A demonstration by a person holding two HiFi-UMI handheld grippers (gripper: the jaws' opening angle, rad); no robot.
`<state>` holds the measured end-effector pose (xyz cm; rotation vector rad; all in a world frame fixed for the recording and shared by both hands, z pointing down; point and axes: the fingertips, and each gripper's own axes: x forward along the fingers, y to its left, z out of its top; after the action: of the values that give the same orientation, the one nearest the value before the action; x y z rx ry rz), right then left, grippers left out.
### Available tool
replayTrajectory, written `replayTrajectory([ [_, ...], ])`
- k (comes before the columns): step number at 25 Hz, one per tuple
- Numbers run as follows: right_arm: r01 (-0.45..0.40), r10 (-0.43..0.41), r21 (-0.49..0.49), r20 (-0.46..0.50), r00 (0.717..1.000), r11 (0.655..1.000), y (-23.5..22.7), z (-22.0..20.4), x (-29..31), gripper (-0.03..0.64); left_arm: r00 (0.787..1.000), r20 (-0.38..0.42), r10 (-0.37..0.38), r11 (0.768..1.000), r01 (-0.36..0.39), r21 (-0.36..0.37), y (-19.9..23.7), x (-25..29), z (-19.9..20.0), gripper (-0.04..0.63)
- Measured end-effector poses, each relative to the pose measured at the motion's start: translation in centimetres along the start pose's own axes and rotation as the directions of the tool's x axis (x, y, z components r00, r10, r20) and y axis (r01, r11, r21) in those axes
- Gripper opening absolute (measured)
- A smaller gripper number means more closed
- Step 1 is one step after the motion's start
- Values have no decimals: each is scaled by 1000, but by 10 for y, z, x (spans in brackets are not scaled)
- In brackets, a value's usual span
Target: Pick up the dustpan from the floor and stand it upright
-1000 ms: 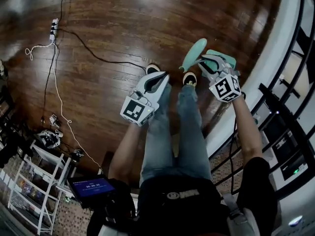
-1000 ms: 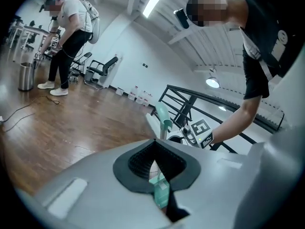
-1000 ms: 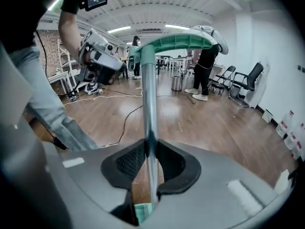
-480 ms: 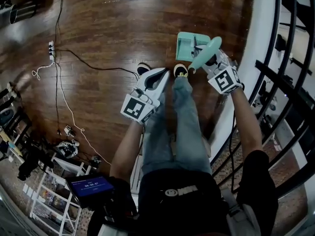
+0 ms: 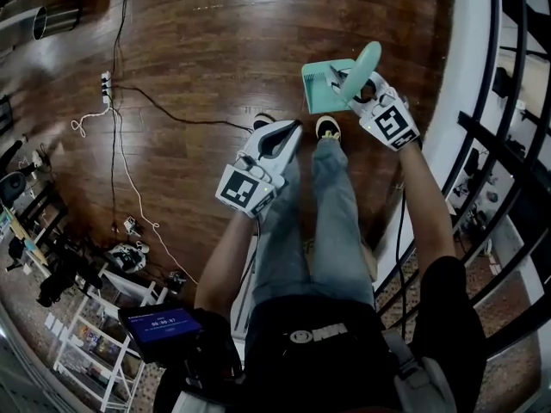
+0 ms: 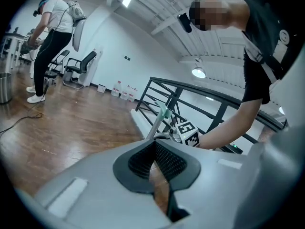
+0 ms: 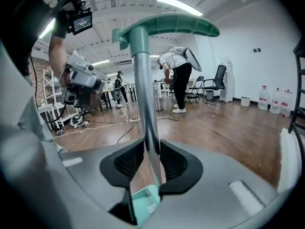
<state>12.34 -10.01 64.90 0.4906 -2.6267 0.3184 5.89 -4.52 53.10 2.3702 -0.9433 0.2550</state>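
Observation:
The teal dustpan (image 5: 320, 89) stands on the wood floor just ahead of the person's shoes, its long pole rising to a curved teal handle (image 5: 363, 61). My right gripper (image 5: 346, 79) has the pole (image 7: 143, 94) between its pads. The pole fills the gap at the tips, and the jaws are opening. The pan's teal edge (image 7: 145, 202) shows below those jaws. My left gripper (image 5: 291, 130) hangs shut and empty over the person's left leg, apart from the dustpan. In the left gripper view its pads (image 6: 164, 159) meet, with the pole (image 6: 157, 125) beyond them.
A black railing (image 5: 508, 144) and a white ledge (image 5: 456, 101) run along the right. A black cable and a power strip (image 5: 105, 84) lie on the floor at the left. Shelving (image 5: 86, 334) stands at the lower left. Another person (image 6: 52, 27) bends over, far off.
The dustpan has swung from a tilted, lifted pose to upright, with its pan low on the floor and its handle on top. The right gripper rolled with it. The left gripper shifted slightly.

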Motion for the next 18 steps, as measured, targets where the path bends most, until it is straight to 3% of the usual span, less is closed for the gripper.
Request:
replayTrajectory([
  [3, -23, 23, 30, -19, 1000, 999, 5, 0, -8, 158, 1000, 11, 4, 1000, -4, 13, -6, -5, 10, 17],
  [8, 4, -3, 17, -58, 998, 1000, 6, -13, 6, 174, 999, 28, 26, 999, -27, 36, 6, -12, 9, 17],
  [10, 15, -14, 14, -65, 998, 1000, 6, -15, 8, 225, 999, 40, 31, 998, -33, 49, 5, -16, 11, 17],
  [18, 95, -87, 85, -97, 992, 992, 47, 16, -75, 169, 997, 79, 27, 995, -35, 97, -67, -59, 52, 17],
])
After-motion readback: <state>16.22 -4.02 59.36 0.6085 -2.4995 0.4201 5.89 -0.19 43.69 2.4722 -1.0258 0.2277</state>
